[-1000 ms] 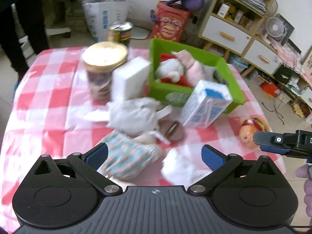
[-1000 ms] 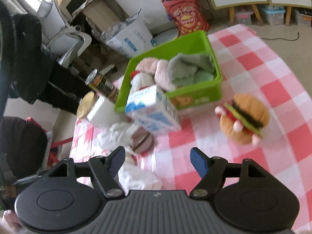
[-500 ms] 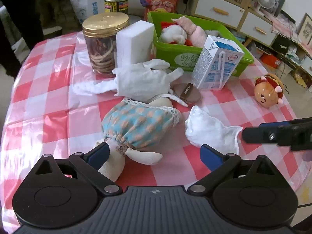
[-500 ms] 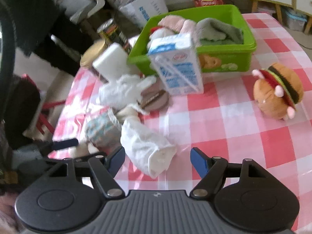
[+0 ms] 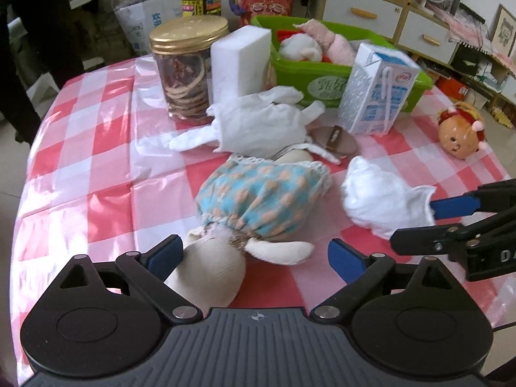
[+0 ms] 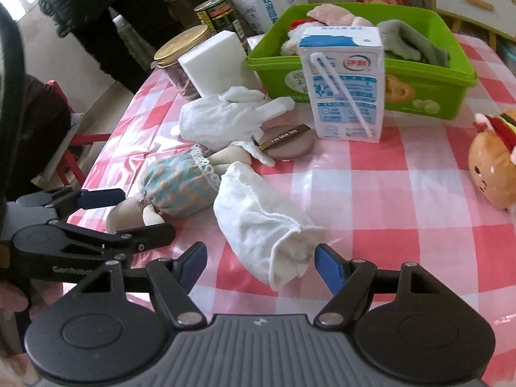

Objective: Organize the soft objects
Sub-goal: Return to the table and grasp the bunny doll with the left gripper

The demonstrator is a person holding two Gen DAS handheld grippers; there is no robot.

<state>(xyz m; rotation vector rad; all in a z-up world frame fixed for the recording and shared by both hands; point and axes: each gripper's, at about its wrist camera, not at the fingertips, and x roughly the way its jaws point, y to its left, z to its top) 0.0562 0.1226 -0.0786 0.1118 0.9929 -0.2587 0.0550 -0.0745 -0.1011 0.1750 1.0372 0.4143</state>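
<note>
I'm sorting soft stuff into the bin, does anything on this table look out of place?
Yes: a milk carton, a gold-lidded jar and a brown compact sit among the soft things. The compact lies partly under a white glove. Nothing looks spilled.

Milk carton (image 6: 345, 84) and probably the sponge (image 6: 214, 61) block the bin (image 6: 429, 74)'s front.

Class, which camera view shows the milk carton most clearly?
The right wrist view: the milk carton faces the camera, upright, straw and print visible. The left wrist view shows it farther off, angled and blurred.
</note>
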